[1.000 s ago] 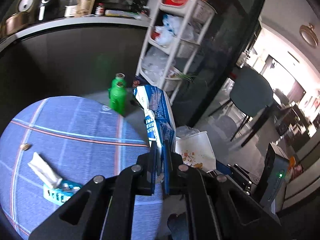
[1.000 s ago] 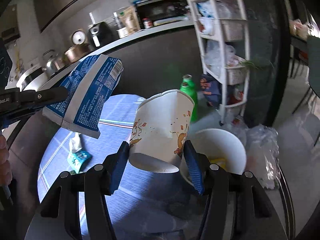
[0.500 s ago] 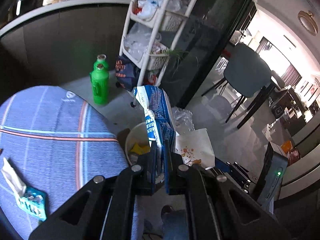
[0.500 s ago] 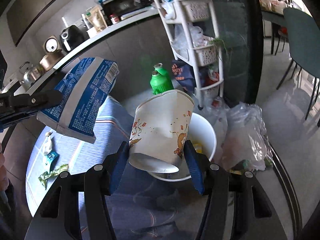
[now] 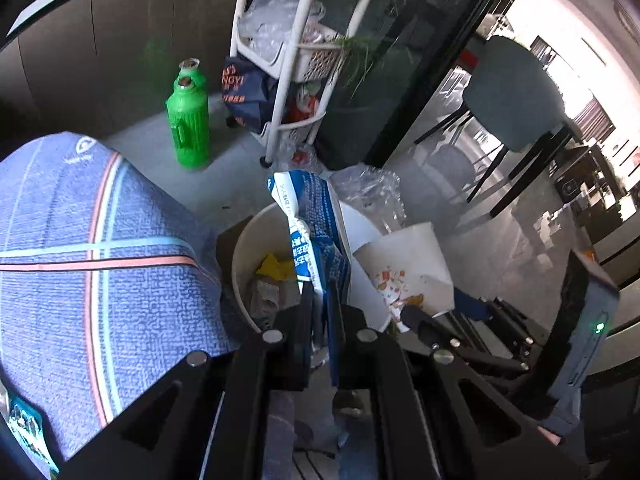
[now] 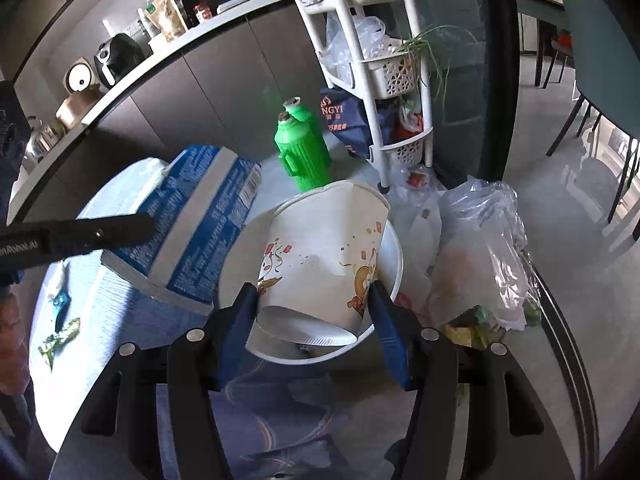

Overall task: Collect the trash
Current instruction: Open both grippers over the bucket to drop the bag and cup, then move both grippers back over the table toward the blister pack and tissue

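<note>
left gripper (image 5: 320,320) clamped tight on the lower edge of a blue-and-white snack bag (image 5: 312,232), bag standing up out of the fingers and hanging over the open mouth of a white trash bin (image 5: 244,248) on the floor. inside the bin, a yellow wrapper (image 5: 274,266) and some grey crumpled scraps. right gripper (image 6: 312,320) clamped on a white paper cup (image 6: 324,248) printed with cartoon figures, blue pads pressing its two sides near the base, cup tilted with its dented rim pointing away, held directly above the same bin (image 6: 394,252). seen from the right wrist, snack bag (image 6: 192,224) just left of the cup, the two close but apart. round counter under a blue plaid cloth (image 5: 100,260) beside the bin, with a teal wrapper (image 6: 60,304) and a green wrapper (image 6: 56,340) lying on it at the far left. on the floor past the bin, two green bottles (image 5: 188,120), a white tiered rack (image 5: 288,52) stuffed with plastic bags, and a dark blue bag (image 5: 244,92) at its foot. clear plastic bag of rubbish (image 6: 480,256) just right of the bin. teal chair (image 5: 516,92) well apart, to the right.
</note>
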A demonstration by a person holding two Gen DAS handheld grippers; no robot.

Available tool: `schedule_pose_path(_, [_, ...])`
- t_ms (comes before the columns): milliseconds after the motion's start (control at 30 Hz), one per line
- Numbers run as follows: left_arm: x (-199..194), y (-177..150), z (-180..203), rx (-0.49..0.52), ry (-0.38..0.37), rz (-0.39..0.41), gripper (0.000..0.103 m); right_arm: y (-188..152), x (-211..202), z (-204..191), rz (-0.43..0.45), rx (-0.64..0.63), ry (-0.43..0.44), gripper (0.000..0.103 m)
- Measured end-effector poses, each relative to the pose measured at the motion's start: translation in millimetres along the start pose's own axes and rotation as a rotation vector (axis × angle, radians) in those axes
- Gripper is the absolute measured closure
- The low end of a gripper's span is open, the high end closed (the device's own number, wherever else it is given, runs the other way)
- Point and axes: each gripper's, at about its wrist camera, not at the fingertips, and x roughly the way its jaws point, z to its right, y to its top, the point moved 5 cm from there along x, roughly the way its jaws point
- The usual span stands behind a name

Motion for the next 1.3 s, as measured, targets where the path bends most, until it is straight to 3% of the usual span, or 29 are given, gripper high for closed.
schedule_pose_path(200, [16.7, 1.8, -2.8, 0.013, 0.019, -0.019, 0.092, 5.8, 22.8, -2.7, -0.033, -0.048, 0.005, 0.042])
schedule_pose_path(267, [16.2, 5.0, -3.5, 0.013, 0.031, 0.001, 0.069, 6.1, 26.2, -5.2, -0.025, -0.081, -0.014, 0.021])
schedule_pose_path(333, [11.7, 9.1, -5.0, 0.011, 0.048, 0.04, 0.056, 6.3, 25.9, -7.6, -0.015, -0.102, -0.015, 0.016])
schedule_pose_path(400, [6.5, 11.4, -6.0, 0.005, 0.046, 0.063, 0.051, 5.3, 24.8, -8.0, -0.007, -0.115, -0.011, 0.009])
schedule_pose_path(467, [0.2, 14.1, -8.0, -0.017, 0.033, 0.089, 0.034, 3.6, 23.8, -9.0, -0.008, -0.129, -0.007, 0.009])
schedule_pose_path(567, [-12.0, 16.6, -8.8, -0.028, 0.038, 0.139, 0.016, 1.0, 19.0, -10.1, -0.004, -0.145, -0.016, 0.009])
schedule_pose_path(667, [-23.3, 17.1, -8.1, -0.021, 0.072, 0.174, 0.005, 0.9, 13.5, -11.1, -0.001, -0.133, -0.016, 0.009])
schedule_pose_path(833, [-42.5, 11.4, -7.7, -0.028, 0.103, 0.194, 0.004, 0.4, 3.2, -18.0, 0.005, -0.124, -0.008, 0.009])
schedule_pose_path(1067, [-80.0, -0.7, -9.1, -0.03, 0.203, 0.23, 0.004, 0.2, -21.9, -38.4, 0.032, -0.148, 0.017, 0.009])
schedule_pose_path(1300, [-126.8, -15.5, -9.0, -0.047, 0.229, 0.298, 0.004, -1.2, -51.2, -63.0, 0.069, -0.184, 0.044, 0.009])
